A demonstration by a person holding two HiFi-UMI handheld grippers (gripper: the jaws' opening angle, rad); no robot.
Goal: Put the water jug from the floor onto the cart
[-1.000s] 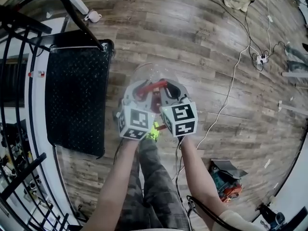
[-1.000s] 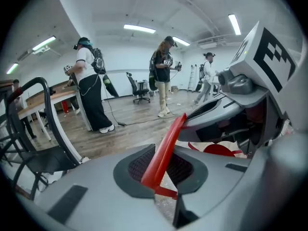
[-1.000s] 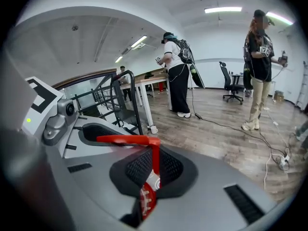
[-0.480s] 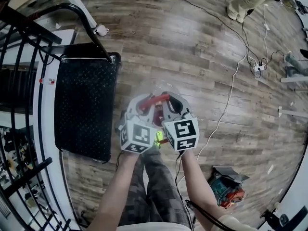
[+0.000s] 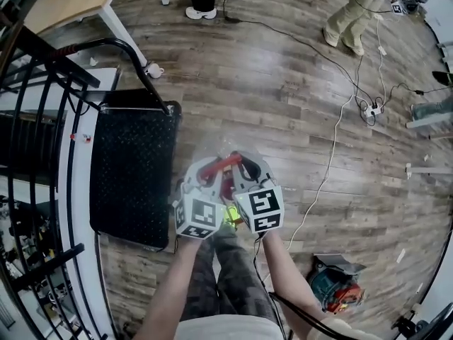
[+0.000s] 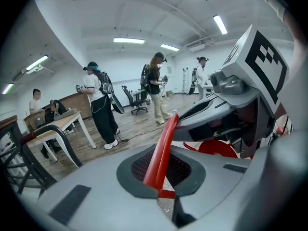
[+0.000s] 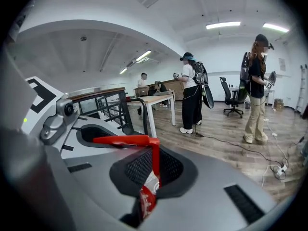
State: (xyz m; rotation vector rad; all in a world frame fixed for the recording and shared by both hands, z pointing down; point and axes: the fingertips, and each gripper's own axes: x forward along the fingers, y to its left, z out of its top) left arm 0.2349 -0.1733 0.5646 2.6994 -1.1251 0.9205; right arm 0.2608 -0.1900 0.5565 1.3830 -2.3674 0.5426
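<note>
Left gripper (image 5: 210, 170), right gripper (image 5: 244, 167): fingers clamped shut on red handle (image 5: 228, 163); left pair just closed tighter. Jug (image 5: 221, 151) hangs beneath, judged clear of floor (image 5: 297, 105). Handle axis spans gripper to gripper. Cart (image 5: 134, 183) lies leftward, nearer left gripper.

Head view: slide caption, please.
The water jug, gripped at its red handle by the left hand-held gripper and right hand-held gripper, beside the cart.
</note>
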